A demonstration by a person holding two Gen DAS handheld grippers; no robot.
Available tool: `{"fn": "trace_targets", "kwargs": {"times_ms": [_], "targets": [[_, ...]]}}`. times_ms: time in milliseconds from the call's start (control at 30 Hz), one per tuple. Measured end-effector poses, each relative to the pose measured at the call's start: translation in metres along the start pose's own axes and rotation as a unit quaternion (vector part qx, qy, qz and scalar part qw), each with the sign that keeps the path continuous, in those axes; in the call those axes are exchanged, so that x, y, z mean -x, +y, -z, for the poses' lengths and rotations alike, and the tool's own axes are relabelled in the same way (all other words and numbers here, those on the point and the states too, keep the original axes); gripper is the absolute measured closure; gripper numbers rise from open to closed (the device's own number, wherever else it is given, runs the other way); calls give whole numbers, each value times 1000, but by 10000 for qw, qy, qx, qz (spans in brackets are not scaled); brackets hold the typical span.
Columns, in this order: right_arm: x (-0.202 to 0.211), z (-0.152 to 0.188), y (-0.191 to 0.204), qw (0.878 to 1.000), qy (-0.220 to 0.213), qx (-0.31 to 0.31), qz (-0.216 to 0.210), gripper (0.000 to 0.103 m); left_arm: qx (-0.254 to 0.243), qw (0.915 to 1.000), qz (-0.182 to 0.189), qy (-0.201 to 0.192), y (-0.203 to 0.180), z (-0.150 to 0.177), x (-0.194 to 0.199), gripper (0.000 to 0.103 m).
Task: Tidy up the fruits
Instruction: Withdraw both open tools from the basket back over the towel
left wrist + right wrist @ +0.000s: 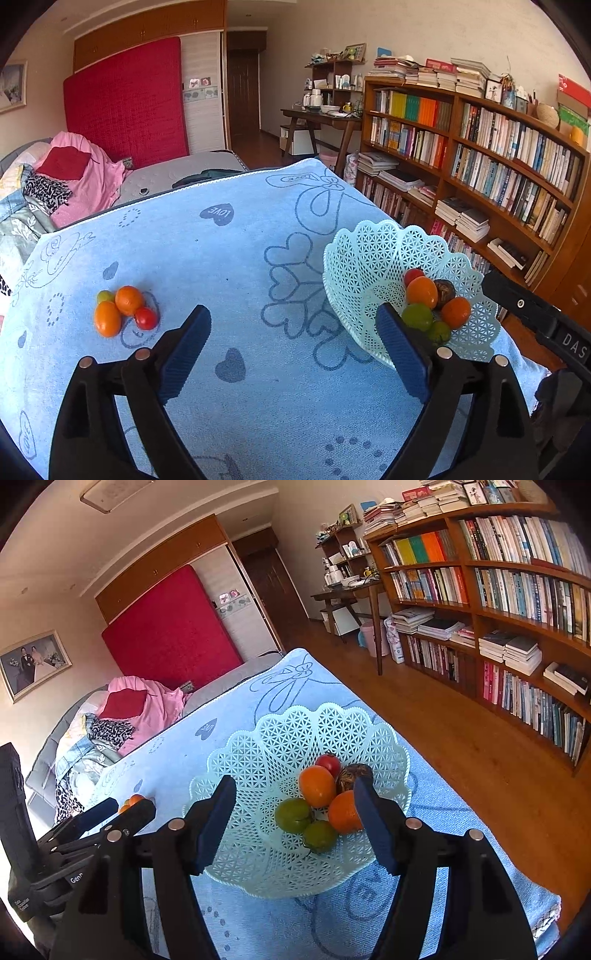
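Mint lattice basket [258, 746] holding six fruits; four more loose [123, 312] on blue towel [229, 258]. Left gripper [293, 334] and right gripper [291, 805] spread wide, empty.

A blue towel [229, 258] covers the table. On it sit a lattice basket [266, 738] at the right and four loose fruits [123, 312] at the left.
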State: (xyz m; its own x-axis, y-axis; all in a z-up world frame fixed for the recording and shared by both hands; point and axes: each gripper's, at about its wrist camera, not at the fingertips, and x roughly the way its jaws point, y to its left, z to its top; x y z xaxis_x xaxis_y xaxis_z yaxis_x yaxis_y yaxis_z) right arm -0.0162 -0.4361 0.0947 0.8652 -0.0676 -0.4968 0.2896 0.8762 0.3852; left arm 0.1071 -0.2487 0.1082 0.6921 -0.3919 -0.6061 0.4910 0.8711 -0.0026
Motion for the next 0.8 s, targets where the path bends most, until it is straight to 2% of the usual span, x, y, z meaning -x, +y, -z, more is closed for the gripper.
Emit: {"fn": "trace_targets", "kwargs": {"times_ms": [100,200,467,800], "targets": [[0,2,8,9999,-41,142,-3,35,65,9999,-159,-3,9,0,0,12],[1,5,15,9996,-84,274,-28,30,110,9994,-340,-20,18,1,1,12],[-4,11,35,9986,-44,494,-169,29,163,9970,-750,-82,41,7,5,12],[-14,19,68,9961,77,723,-495,12,346,9940,-1032,-60,73,16,8,12]]}}
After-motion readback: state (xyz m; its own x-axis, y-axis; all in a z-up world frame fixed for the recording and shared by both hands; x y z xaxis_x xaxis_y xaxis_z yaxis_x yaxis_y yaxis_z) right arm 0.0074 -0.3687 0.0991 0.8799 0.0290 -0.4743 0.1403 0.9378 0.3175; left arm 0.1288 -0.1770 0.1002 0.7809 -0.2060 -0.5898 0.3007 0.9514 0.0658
